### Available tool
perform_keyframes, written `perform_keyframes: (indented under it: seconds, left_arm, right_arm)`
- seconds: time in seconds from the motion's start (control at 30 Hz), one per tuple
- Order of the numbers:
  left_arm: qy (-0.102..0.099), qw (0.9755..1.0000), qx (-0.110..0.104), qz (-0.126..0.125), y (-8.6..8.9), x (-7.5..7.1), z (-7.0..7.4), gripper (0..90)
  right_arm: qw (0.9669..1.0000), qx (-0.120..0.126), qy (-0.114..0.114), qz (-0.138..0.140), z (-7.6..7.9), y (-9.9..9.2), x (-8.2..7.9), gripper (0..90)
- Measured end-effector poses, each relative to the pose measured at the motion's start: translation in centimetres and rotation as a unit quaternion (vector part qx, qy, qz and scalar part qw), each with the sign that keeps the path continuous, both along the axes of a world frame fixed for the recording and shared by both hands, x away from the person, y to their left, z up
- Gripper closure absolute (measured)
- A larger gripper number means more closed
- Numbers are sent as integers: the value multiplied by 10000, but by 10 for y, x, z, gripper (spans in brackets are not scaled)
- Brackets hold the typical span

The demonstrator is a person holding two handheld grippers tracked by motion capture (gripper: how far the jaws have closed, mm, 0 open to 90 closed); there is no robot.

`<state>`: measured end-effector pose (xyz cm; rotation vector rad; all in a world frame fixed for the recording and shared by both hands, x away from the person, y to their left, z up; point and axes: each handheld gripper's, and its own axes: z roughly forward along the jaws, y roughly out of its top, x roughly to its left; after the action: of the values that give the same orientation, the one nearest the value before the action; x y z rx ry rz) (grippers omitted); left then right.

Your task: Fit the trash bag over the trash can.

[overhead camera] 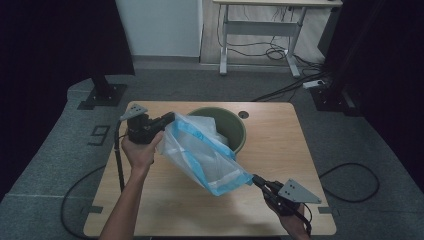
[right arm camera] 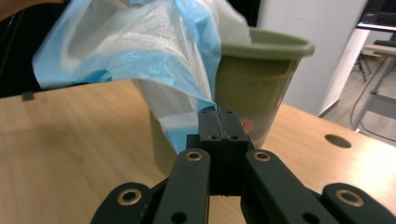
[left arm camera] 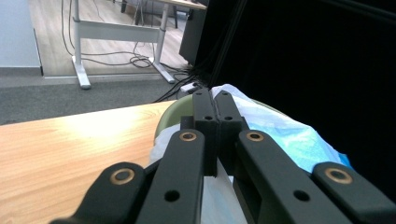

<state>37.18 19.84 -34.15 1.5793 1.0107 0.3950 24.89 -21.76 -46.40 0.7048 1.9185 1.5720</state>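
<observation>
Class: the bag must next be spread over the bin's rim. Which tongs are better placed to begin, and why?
Probably the left tongs. They pinch the plastic bag right beside the green bin rim, while the right tongs hold the bag's far edge away from the bin, nearer the table front.

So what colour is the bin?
Olive green bin, clearest in the right gripper view.
</observation>
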Motion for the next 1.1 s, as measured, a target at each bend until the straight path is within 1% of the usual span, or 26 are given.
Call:
perform_keyframes:
  seconds: [0.1, 0.17, 0.23, 0.27, 0.3, 0.33, 0.37, 0.43, 0.47, 0.5, 0.63, 0.67, 0.77, 0.8, 0.97, 1.03, 1.1]
  left_arm:
    - [9, 10000, -26, 28, 5, -2, -2, 900]
    - [34, 10000, -30, 23, 7, -2, -3, 900]
    - [48, 10000, -42, 7, 7, -2, -4, 900]
    - [49, 10000, -46, 1, 7, -2, -4, 900]
    - [48, 10000, -54, -5, 7, -2, -4, 900]
    - [44, 10000, -59, -15, 6, -3, -4, 900]
    - [39, 10000, -63, -22, 6, -3, -4, 900]
    - [19, 10000, -52, -37, 5, -3, -3, 900]
    - [17, 10000, -53, -43, 5, -4, -3, 900]
    - [14, 10000, -51, -48, 5, -4, -3, 900]
    - [16, 10000, -67, -8, 7, -4, -3, 900]
    - [25, 10000, -69, -6, 8, -4, -3, 900]
    - [47, 10000, -67, 27, 9, -3, -4, 900]
    - [49, 10000, -66, 33, 10, -2, -4, 900]
    - [73, 9999, -75, 40, 10, -1, -5, 900]
    - [77, 9999, -75, 27, 9, -1, -5, 900]
    - [78, 10000, -60, 11, 7, -1, -5, 900]
  right_arm:
    - [9997, -71, 209, 116, -13, 0, -2, 889]
    - [9991, -162, 344, 177, -23, 2, -2, 889]
    - [9984, -141, 493, 235, -30, 1, 0, 888]
    - [9979, -66, 565, 304, -31, -1, 2, 875]
    - [9976, -2, 604, 341, -30, -2, 3, 830]
    - [9973, 97, 622, 370, -29, -5, 5, 766]
    - [9970, 211, 639, 388, -26, -9, 6, 719]
    - [9955, 526, 677, 410, -17, -20, 9, 669]
    - [9937, 734, 735, 414, -12, -28, 12, 652]
    - [9933, 793, 748, 384, -9, -31, 13, 648]
    - [9898, 1219, 679, 289, 8, -51, 23, 605]
    - [9899, 1237, 646, 266, 11, -55, 24, 605]
    - [9921, 1107, 547, 224, 14, -59, 22, 604]
    - [9922, 1095, 551, 231, 14, -60, 21, 604]
    - [9952, 772, 535, 280, 5, -58, 11, 605]
    - [9958, 682, 558, 233, 3, -58, 11, 605]
    - [9960, 671, 567, 175, 4, -58, 16, 605]
